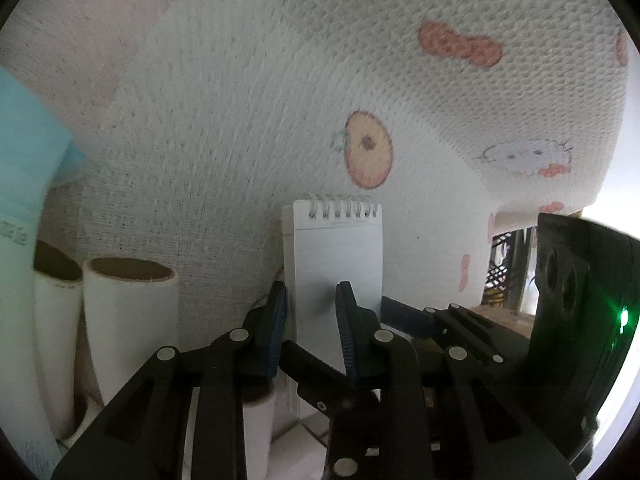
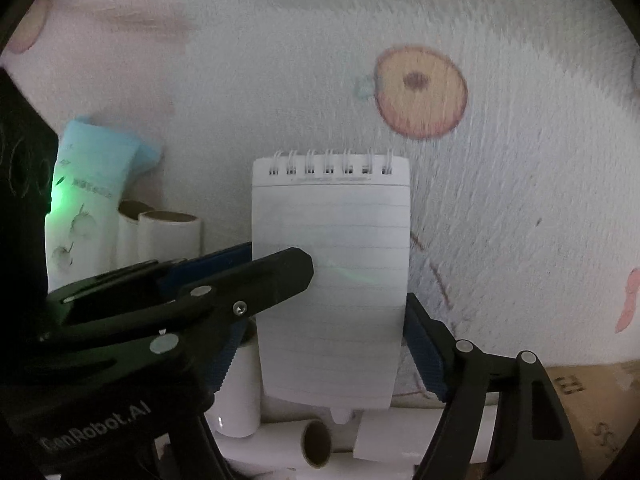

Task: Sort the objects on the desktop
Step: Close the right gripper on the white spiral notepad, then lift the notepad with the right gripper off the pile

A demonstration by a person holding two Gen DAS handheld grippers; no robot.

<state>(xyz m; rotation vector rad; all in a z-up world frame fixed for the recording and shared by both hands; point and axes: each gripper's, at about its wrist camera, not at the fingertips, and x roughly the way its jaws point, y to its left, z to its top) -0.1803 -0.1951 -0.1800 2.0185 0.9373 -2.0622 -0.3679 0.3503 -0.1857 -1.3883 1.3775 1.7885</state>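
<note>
A white spiral notepad [image 1: 336, 256] stands upright against a patterned cloth backdrop, seen edge-on between my left gripper's blue-padded fingers. My left gripper [image 1: 312, 312] is shut on the notepad's lower part. In the right wrist view the notepad [image 2: 332, 280] faces the camera, its lined page showing. My right gripper [image 2: 320, 352] is open, one finger on each side of the notepad's lower half; I cannot tell whether the pads touch it. The left gripper's black fingers [image 2: 256, 276] reach in from the left and hold the notepad's left edge.
White tubes [image 1: 132, 312] stand upright left of the notepad, next to a light-blue and white pouch [image 2: 92, 184]. More white tubes [image 2: 316, 440] lie below the notepad. The cloth [image 2: 420, 92] with fruit prints hangs behind. A cardboard box [image 2: 580, 392] sits at the lower right.
</note>
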